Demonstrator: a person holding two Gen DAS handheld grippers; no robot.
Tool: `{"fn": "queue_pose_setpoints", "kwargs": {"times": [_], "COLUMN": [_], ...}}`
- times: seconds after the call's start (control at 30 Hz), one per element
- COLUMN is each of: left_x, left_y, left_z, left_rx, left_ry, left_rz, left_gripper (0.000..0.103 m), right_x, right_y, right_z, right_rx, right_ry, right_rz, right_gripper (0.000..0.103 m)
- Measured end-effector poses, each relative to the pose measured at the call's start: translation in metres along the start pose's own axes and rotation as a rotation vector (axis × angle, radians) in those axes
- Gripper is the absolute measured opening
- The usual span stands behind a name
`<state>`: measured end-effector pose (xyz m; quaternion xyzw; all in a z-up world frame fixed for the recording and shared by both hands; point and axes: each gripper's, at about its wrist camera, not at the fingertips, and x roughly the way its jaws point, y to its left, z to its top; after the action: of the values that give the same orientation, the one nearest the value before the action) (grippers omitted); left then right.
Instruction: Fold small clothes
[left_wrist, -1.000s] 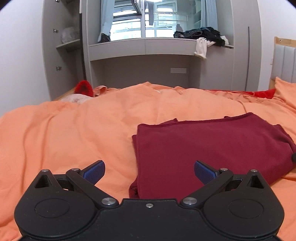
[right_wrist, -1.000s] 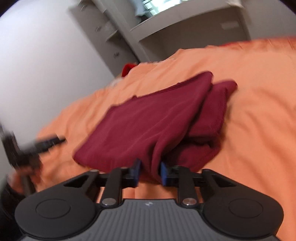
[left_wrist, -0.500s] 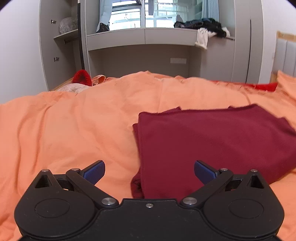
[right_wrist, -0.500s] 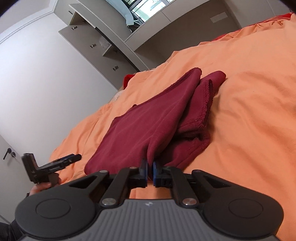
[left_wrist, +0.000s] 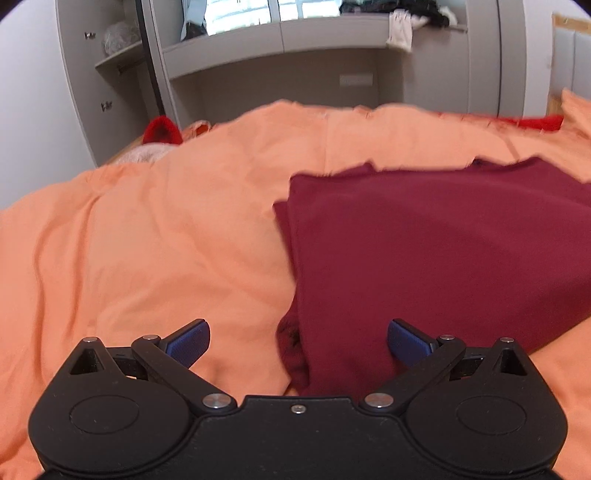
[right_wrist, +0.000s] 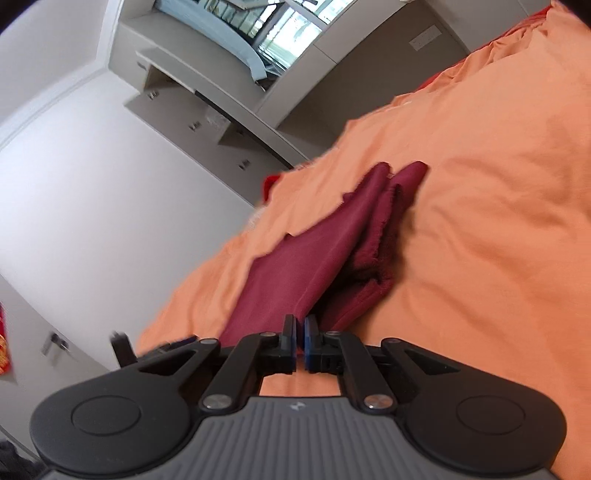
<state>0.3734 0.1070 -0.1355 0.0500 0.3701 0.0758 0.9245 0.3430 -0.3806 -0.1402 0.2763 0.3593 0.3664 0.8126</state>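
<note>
A dark red garment (left_wrist: 424, 251) lies partly folded on the orange bed cover (left_wrist: 166, 240). In the left wrist view my left gripper (left_wrist: 298, 338) is open and low over the garment's near left corner, its blue pads on either side of that corner without touching it. My right gripper (right_wrist: 300, 328) is shut on the near edge of the dark red garment (right_wrist: 306, 258), and the top layer rises taut from the bed to the pads. The lower layers stay bunched on the orange bed cover (right_wrist: 480, 221). The left gripper's tip (right_wrist: 122, 343) shows blurred at the lower left.
Grey built-in cabinets and a desk ledge (left_wrist: 277, 37) with piled clothes (left_wrist: 402, 26) stand beyond the bed. A red item (left_wrist: 162, 129) lies at the bed's far left edge. A white wall (right_wrist: 92, 203) and cabinet doors border the bed on the left.
My right gripper closed on the garment's edge and pulled the top layer up and sideways while its view rolled. My left gripper came down closer to the garment's near corner, still open.
</note>
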Motion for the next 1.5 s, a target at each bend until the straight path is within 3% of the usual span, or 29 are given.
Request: {"fn": "queue_pose_setpoints", "kwargs": {"times": [0.1, 0.17, 0.3, 0.4, 0.47, 0.53, 0.63, 0.8, 0.9, 0.97, 1.03, 1.13, 1.23, 1.33, 1.5], "left_x": [0.008, -0.001, -0.019, -0.003, 0.011, 0.023, 0.022, 0.006, -0.005, -0.009, -0.012, -0.018, -0.02, -0.022, -0.035], "left_y": [0.005, 0.011, 0.022, 0.018, 0.01, 0.002, 0.001, 0.029, 0.055, 0.071, 0.084, 0.095, 0.095, 0.086, 0.055], "left_z": [-0.003, -0.001, 0.006, 0.006, 0.001, -0.007, -0.009, -0.003, 0.002, 0.003, 0.003, 0.002, 0.001, -0.001, -0.003], "left_rx": [-0.007, -0.028, -0.04, -0.035, -0.008, 0.044, 0.052, -0.085, -0.209, -0.28, -0.338, -0.409, -0.487, -0.528, -0.459], "left_ry": [0.044, 0.024, -0.073, -0.017, 0.061, 0.116, 0.123, 0.1, 0.039, 0.006, -0.012, -0.021, -0.021, -0.007, 0.011], "left_rz": [0.019, 0.027, 0.088, 0.062, 0.04, 0.042, 0.047, -0.009, 0.002, 0.015, 0.019, -0.05, -0.164, -0.236, -0.174], "left_gripper": [0.102, 0.101, 0.102, 0.102, 0.102, 0.102, 0.102, 0.102, 0.102, 0.102, 0.102, 0.102, 0.102, 0.102, 0.102], "right_x": [0.009, 0.004, -0.037, -0.051, -0.034, -0.002, 0.053, 0.114, 0.116, 0.107, 0.093, 0.061, 0.028, 0.007, 0.013], "right_y": [-0.009, -0.006, 0.023, 0.054, 0.075, 0.089, 0.099, 0.087, 0.074, 0.078, 0.099, 0.142, 0.174, 0.194, 0.216], "right_z": [-0.009, -0.006, 0.006, 0.02, 0.033, 0.044, 0.048, 0.029, 0.02, 0.015, 0.009, -0.007, -0.03, -0.066, -0.103], "right_rx": [0.021, 0.024, -0.076, -0.16, -0.188, -0.192, -0.229, -0.218, -0.205, -0.205, -0.254, -0.348, -0.334, -0.306, -0.347], "right_ry": [0.046, 0.053, -0.072, -0.158, -0.155, -0.108, -0.051, 0.055, 0.072, 0.053, 0.01, -0.09, -0.18, -0.28, -0.254], "right_rz": [-0.049, -0.067, -0.216, -0.287, -0.294, -0.295, -0.289, -0.346, -0.342, -0.343, -0.356, -0.344, -0.292, -0.227, -0.216], "right_gripper": [0.004, 0.006, 0.012, 0.012, 0.013, 0.027, 0.028, 0.028, 0.027, 0.034, 0.072, 0.089, 0.103, 0.103, 0.103]}}
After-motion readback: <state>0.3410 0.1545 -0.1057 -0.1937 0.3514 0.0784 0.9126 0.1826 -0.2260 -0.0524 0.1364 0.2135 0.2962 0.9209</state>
